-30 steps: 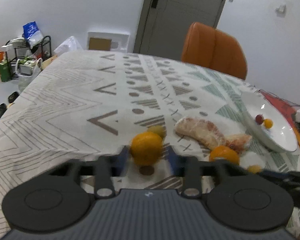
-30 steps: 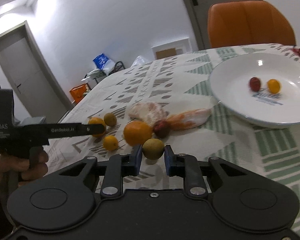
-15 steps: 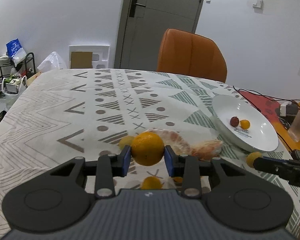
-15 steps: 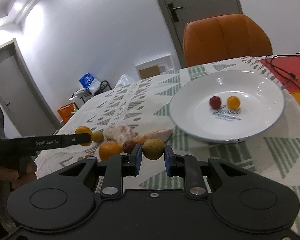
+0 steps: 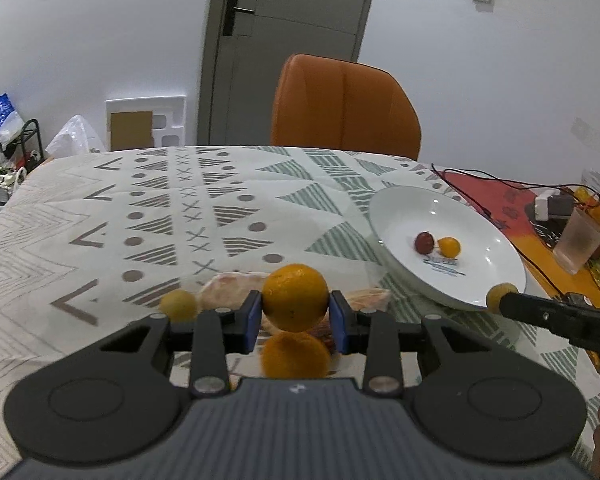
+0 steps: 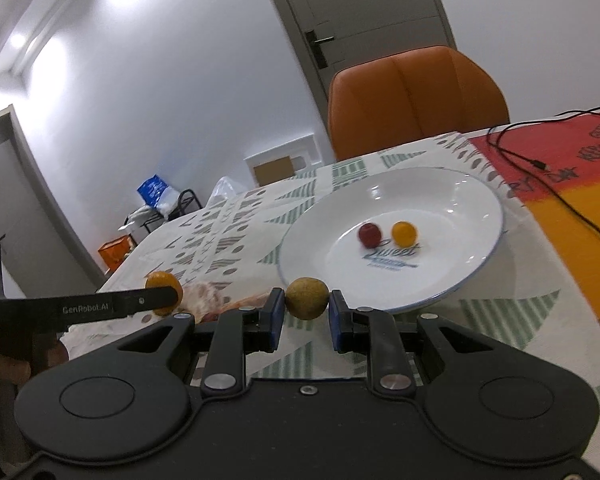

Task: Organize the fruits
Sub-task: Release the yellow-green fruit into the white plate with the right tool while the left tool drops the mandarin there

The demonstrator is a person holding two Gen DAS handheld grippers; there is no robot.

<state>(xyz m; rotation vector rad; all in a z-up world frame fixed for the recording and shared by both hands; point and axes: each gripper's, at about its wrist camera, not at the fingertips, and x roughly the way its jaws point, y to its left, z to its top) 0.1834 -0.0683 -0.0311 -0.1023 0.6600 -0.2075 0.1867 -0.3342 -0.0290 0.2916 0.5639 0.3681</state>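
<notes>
White walls, a grey door and an orange leather chair (image 5: pixel 346 106) stand behind the desk (image 5: pixel 100 216), which wears a pale cloth printed with grey and green triangles.

My left gripper (image 5: pixel 296 320) has its blue-padded fingers (image 5: pixel 253 318) pressed against a round orange citrus fruit (image 5: pixel 296 296), held clear above the cloth. Directly below it lies a second, blurred orange fruit (image 5: pixel 296 356); just left of the fingers sits a small yellow-green fruit (image 5: pixel 179 304), and just beyond them lie peeled pinkish pomelo pieces (image 5: pixel 230 290).

My right gripper (image 6: pixel 306 312) holds a small round olive-green fruit (image 6: pixel 307 297) between its fingers (image 6: pixel 275 314), pinched on both sides, level with the near rim of the wide white ceramic plate (image 6: pixel 460 272). Beyond the fingers, inside that plate, a small dark red fruit (image 6: pixel 369 234) and a small yellow fruit (image 6: pixel 404 232) rest side by side above the printed word "Sweet". Right of the plate runs a black cable (image 6: pixel 560 196) over a red and orange mat (image 6: pixel 572 168).
</notes>
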